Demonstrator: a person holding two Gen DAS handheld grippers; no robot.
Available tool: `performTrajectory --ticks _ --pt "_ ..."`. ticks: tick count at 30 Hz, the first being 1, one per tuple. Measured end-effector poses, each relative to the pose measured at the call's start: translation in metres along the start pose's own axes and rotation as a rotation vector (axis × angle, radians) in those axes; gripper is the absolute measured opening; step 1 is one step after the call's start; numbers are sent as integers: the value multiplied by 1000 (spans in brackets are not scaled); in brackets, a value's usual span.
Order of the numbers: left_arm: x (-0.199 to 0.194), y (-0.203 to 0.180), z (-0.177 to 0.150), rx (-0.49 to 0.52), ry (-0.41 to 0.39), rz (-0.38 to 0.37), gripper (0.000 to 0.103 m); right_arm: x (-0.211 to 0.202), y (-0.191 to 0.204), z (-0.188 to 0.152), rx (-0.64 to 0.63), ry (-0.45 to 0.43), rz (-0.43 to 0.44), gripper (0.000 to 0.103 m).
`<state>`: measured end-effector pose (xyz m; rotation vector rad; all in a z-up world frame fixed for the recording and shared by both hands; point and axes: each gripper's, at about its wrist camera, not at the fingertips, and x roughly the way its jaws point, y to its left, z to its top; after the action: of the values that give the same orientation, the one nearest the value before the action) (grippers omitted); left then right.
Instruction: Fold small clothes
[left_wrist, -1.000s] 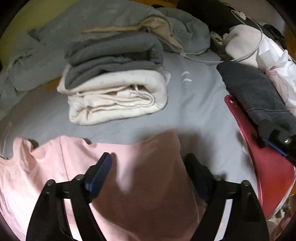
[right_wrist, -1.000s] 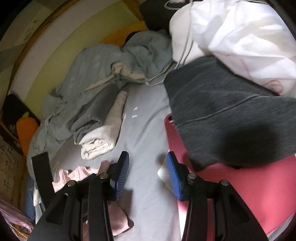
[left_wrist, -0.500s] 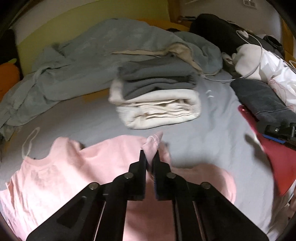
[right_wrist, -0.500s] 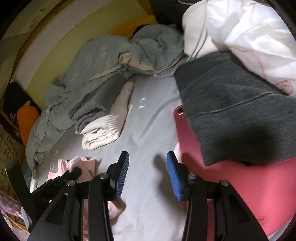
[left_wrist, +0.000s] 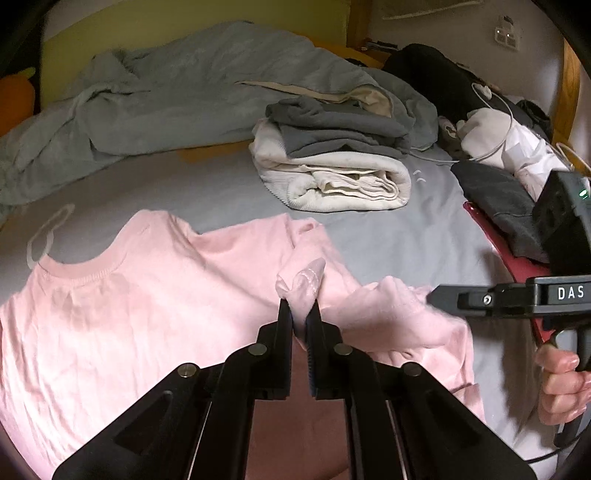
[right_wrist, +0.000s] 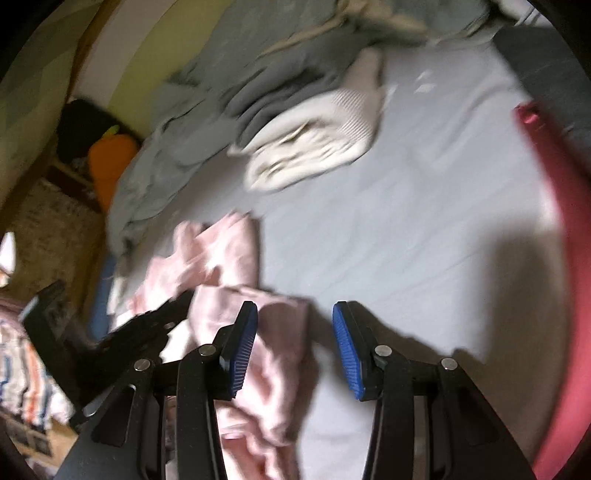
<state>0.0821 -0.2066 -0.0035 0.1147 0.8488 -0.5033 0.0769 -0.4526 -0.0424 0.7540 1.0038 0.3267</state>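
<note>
The pink T-shirt (left_wrist: 110, 314) lies spread on the grey bed sheet (left_wrist: 399, 240). The left gripper (left_wrist: 300, 314) is clamped on a raised fold of its cloth. Behind it sits a stack of folded clothes (left_wrist: 332, 162). To the right, the right gripper (right_wrist: 294, 325) hangs with jaws apart, nothing between them.

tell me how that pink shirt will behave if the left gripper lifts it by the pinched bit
Probably floppy: the pink shirt bunches into a soft peak where the left gripper pinches it. The rest would likely hang and drag over the grey sheet. It looks thin and wrinkled, so light, and unlikely to slip from shut jaws.
</note>
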Motion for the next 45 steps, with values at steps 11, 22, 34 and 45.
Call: performTrajectory --ticks 11,22,34,45 --pt "15 -11 35 -19 -37 -150 5 -53 29 -37 -126 -259 -66 4" --pt "74 -91 79 70 60 -296 5 -71 25 -83 -121 -317 -351 4" --pt "38 -76 92 28 -4 -425 45 -83 -29 -69 160 -319 -260 34" --pt "-78 -18 34 65 -315 -53 45 -56 -2 -71 -4 -232 -320 15"
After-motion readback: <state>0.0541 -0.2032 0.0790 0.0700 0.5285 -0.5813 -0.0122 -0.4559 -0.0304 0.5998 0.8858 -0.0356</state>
